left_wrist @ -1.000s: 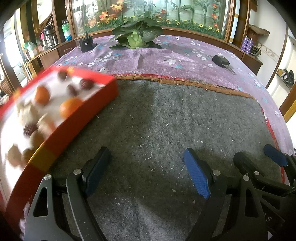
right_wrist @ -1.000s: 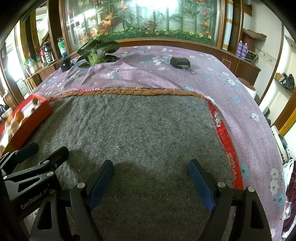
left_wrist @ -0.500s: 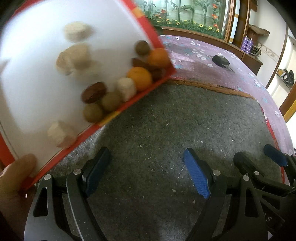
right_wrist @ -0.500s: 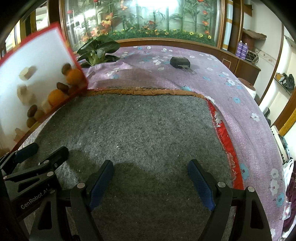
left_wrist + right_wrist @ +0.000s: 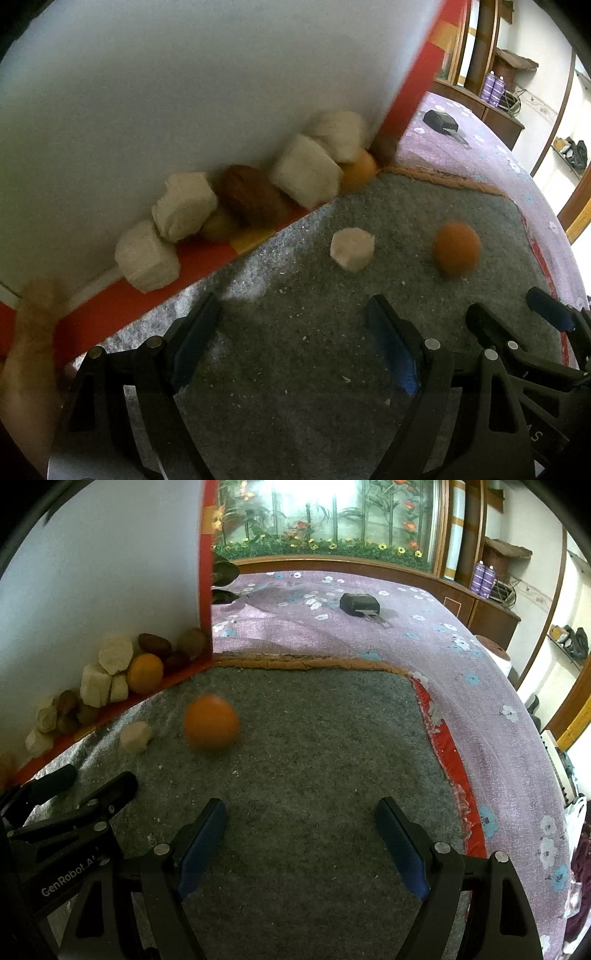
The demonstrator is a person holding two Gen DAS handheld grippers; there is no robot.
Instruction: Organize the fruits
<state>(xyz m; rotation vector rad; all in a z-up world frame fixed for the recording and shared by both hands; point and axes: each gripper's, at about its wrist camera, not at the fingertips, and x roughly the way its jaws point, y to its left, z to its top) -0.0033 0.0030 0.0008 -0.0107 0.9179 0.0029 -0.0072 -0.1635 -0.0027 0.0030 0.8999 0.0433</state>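
Note:
A red-rimmed white tray is tipped steeply over the grey mat, a bare hand holding its lower left edge. Several pale chunks, brown fruits and an orange pile against its lower rim. One orange and one pale chunk are out on the mat. My left gripper and right gripper are both open and empty, low over the mat's near part.
The mat lies on a purple flowered cloth. A small black device lies on the cloth farther back. A wooden planter ledge with flowers runs behind. The table drops off at the right.
The tray tipped steeper and swung closer. The fruits slid down to its lower rim, and an orange and a pale chunk spilled onto the mat. Both grippers stayed put.

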